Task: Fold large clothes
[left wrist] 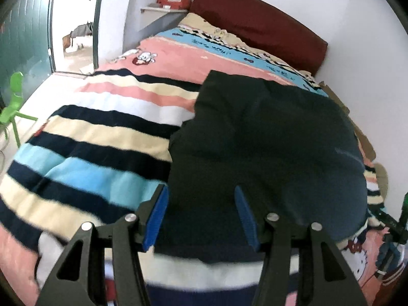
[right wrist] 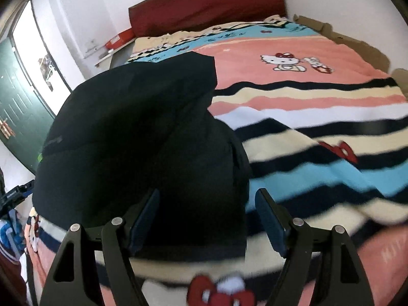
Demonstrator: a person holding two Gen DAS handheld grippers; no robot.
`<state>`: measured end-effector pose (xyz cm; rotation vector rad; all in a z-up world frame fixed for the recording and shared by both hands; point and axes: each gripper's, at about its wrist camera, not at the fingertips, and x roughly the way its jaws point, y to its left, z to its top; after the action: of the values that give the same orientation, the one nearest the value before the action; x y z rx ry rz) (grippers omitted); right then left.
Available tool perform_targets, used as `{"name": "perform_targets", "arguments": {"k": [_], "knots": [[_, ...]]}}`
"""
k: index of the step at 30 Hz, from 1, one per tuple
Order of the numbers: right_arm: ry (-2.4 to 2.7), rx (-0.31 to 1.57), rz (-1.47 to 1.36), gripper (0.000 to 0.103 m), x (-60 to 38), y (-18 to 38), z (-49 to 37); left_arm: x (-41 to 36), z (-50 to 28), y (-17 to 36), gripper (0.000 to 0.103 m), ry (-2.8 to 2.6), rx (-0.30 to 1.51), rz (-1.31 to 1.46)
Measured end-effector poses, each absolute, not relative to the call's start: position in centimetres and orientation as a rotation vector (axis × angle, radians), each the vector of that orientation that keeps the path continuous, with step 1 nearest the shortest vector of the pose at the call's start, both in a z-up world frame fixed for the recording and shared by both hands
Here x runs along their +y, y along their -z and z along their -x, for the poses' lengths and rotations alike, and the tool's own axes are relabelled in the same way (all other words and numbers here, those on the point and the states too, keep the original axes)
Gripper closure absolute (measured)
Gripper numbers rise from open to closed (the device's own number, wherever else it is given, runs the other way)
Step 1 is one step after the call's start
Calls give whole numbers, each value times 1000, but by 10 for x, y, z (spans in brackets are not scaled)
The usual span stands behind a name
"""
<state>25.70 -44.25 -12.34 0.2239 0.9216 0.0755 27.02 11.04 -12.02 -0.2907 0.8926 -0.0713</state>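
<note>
A large black garment [left wrist: 267, 148] lies folded over in a bulky heap on the striped bed blanket [left wrist: 89, 132]. My left gripper [left wrist: 201, 199] is open, with its blue pads apart just above the garment's near left edge, holding nothing. In the right wrist view the same garment [right wrist: 132, 132] fills the left and centre. My right gripper [right wrist: 207, 201] is open over its near right edge, empty. Whether the fingers touch the cloth I cannot tell.
The bed has a dark red headboard [left wrist: 257, 23] against the white wall. A green door [left wrist: 23, 35] and a green plastic chair [left wrist: 12, 102] stand at the left. The striped blanket [right wrist: 318, 132] stretches to the right. Part of the other gripper [left wrist: 397, 219] shows at the right edge.
</note>
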Motion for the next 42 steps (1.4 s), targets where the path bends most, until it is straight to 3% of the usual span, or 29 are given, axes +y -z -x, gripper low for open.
{"name": "perform_targets", "arguments": {"k": [7,16,42], "knots": [[-65,886,-193,20,-411,96,-181,63,-200,83,47,58,829,193],[-66,769,-112,1,-366,54,-107,5,-124,43,41,-14,724,35],[-38,585,-73,1,-357,16,-10,-40,-6,-31,41,-44,458,-51]]}}
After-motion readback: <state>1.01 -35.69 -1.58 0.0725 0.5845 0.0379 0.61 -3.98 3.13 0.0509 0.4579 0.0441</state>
